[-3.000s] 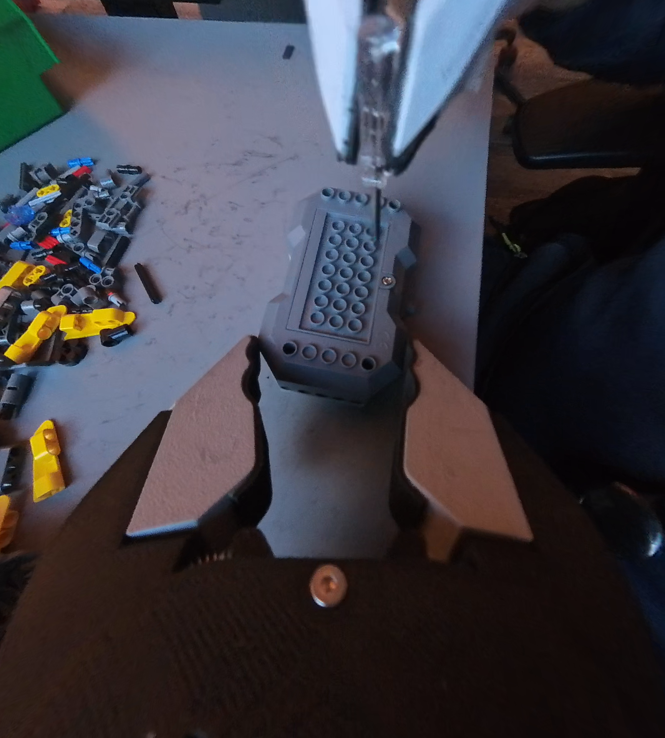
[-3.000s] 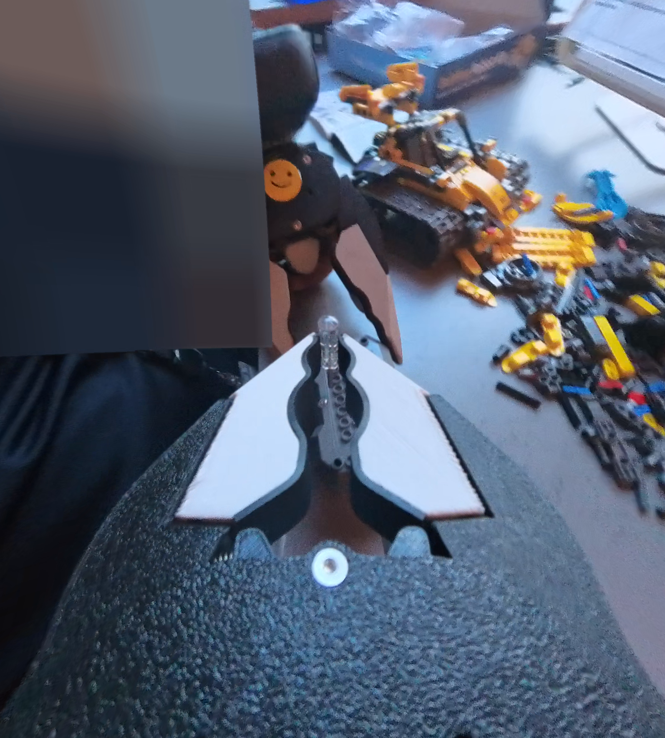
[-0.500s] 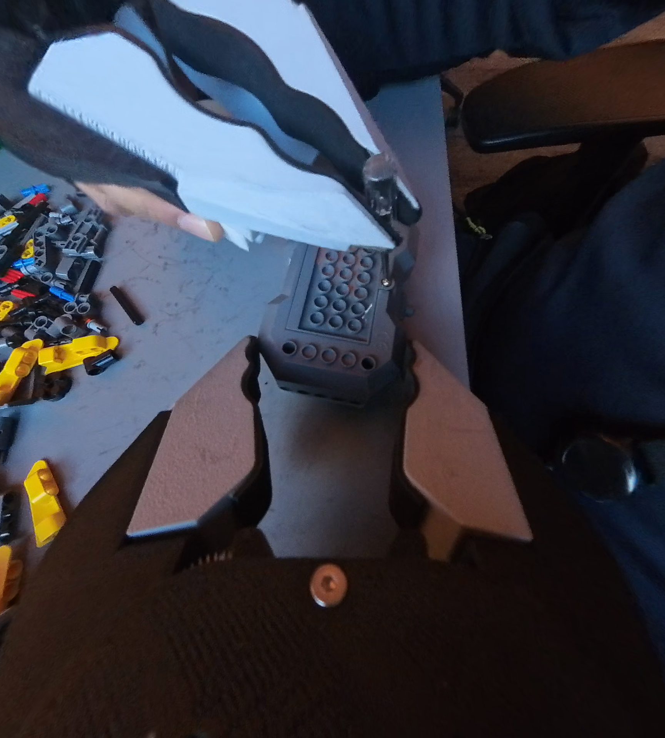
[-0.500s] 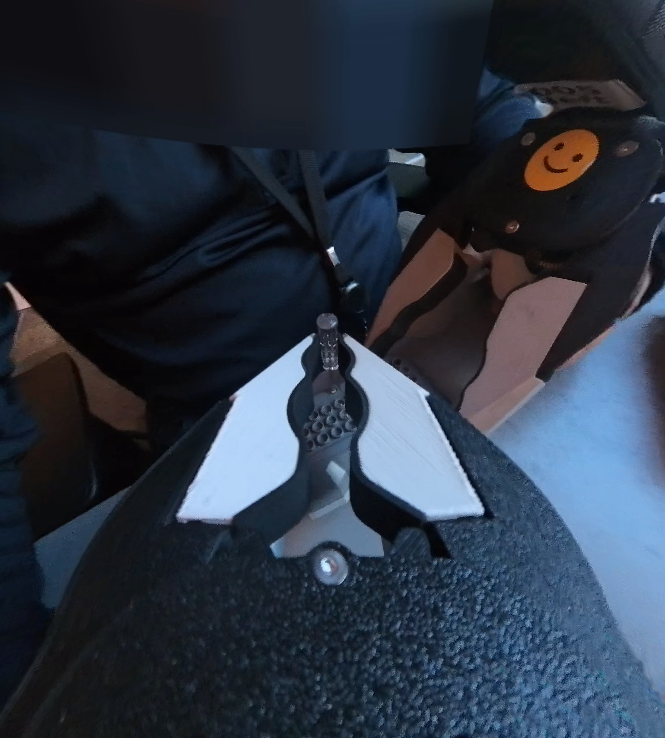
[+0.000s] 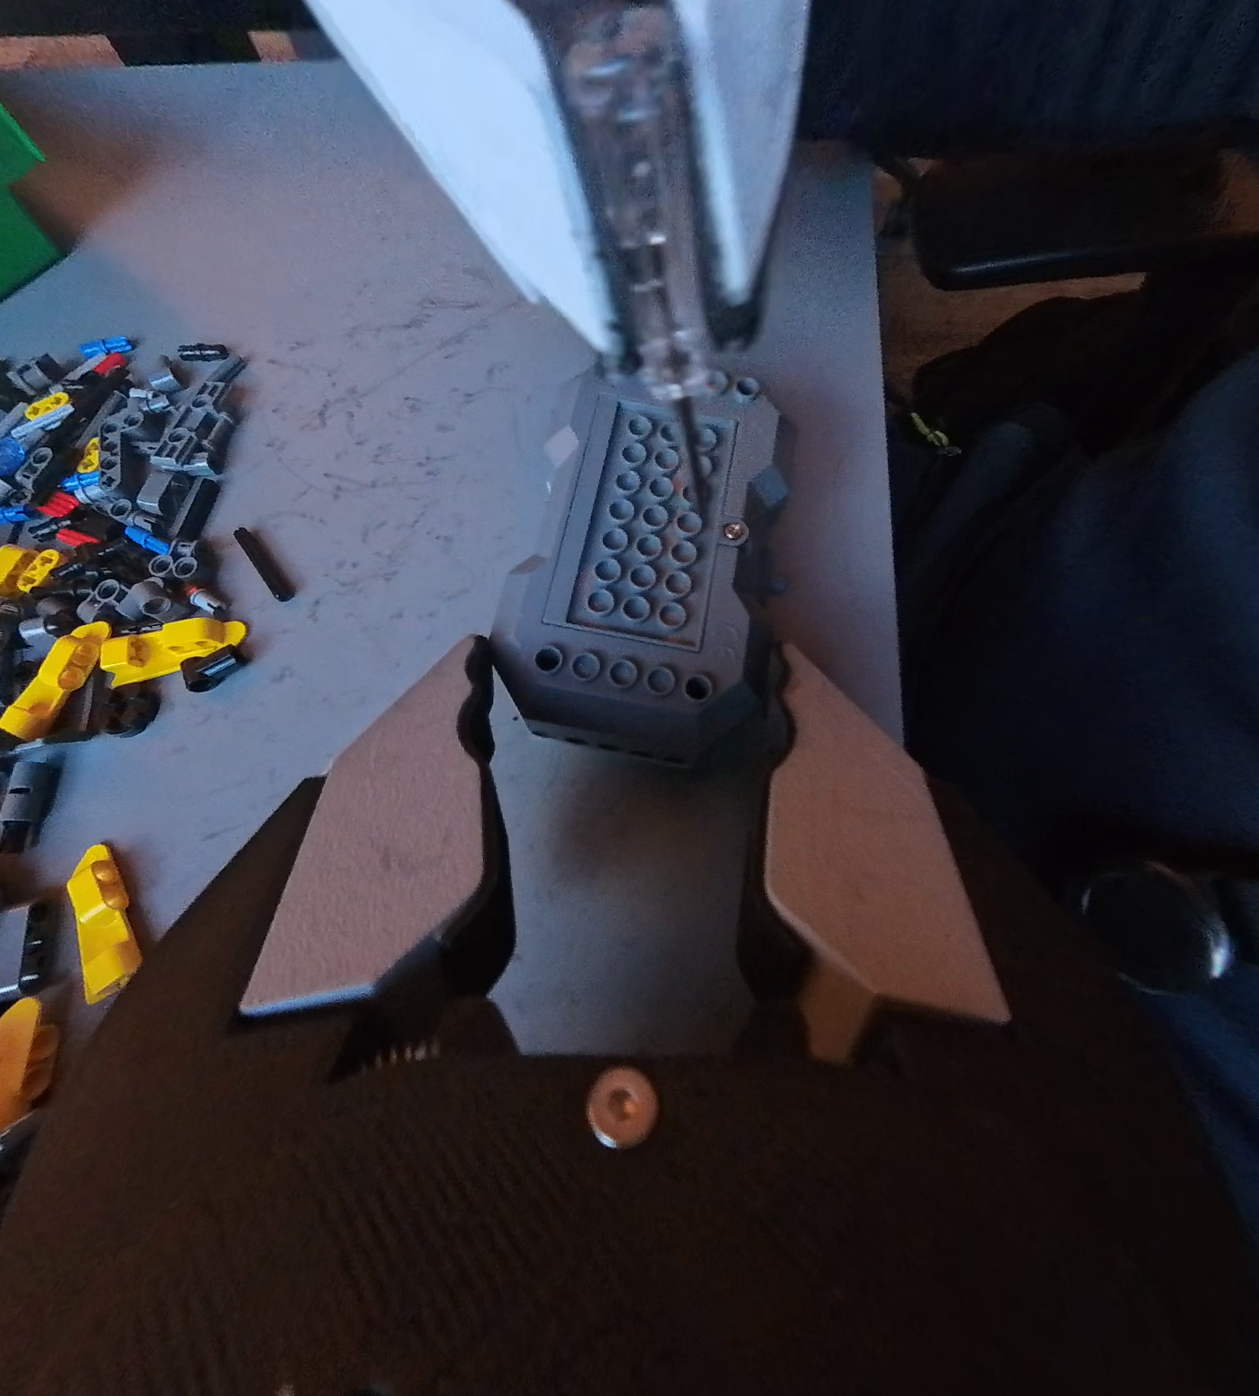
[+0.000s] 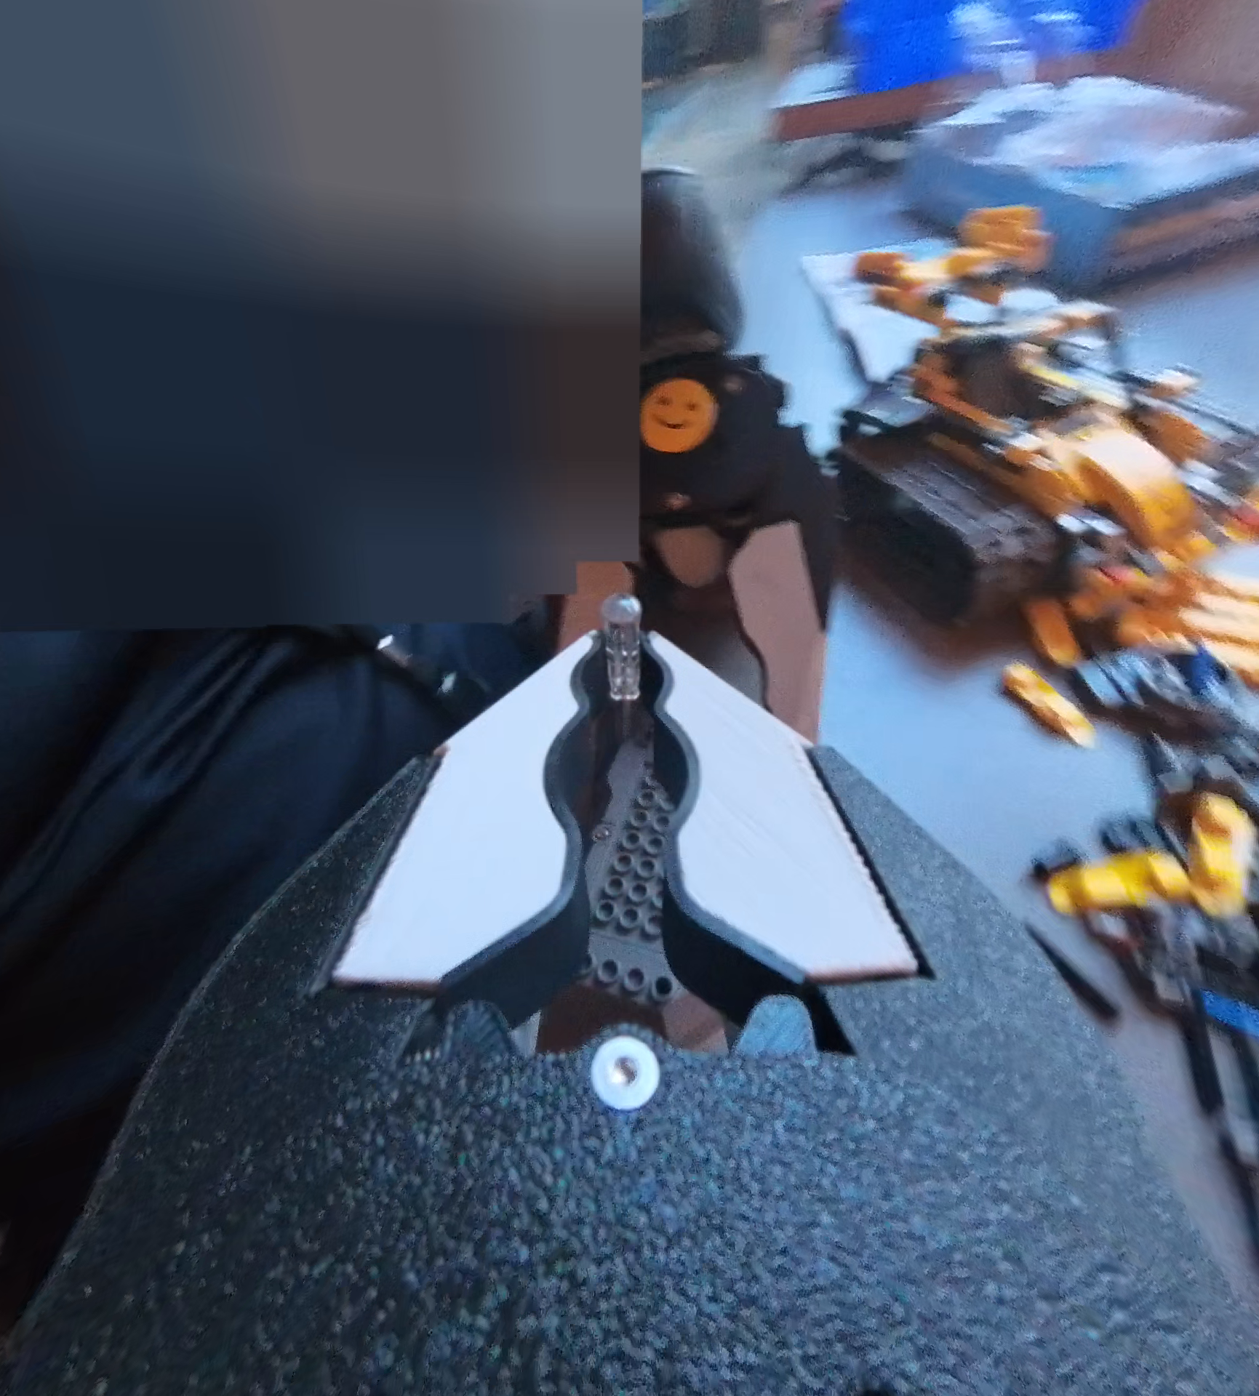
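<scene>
Grey surface (image 5: pixel 354 317) carries loose bricks (image 5: pixel 74 544). Our left tongs (image 5: pixel 630 680) clamp the grey studded box (image 5: pixel 641 559). Our right tongs (image 6: pixel 620 665) pinch a clear-handled screwdriver (image 6: pixel 620 650) above it.

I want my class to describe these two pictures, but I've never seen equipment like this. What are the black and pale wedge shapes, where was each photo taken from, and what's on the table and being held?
No robot here: a person holds a two-finger gripper in each hand, and each gripper carries a camera looking along its fingers.

The left wrist view shows the left gripper, its fingers clamped on the sides of a grey studded block standing on the grey table. Loose yellow, black and grey building pieces lie to one side.

The right wrist view shows the right gripper shut on a small clear-handled screwdriver. From the left camera, its thin shaft points down at the block's studded top, near a small screw. A yellow tracked toy vehicle stands farther off, blurred.
</scene>
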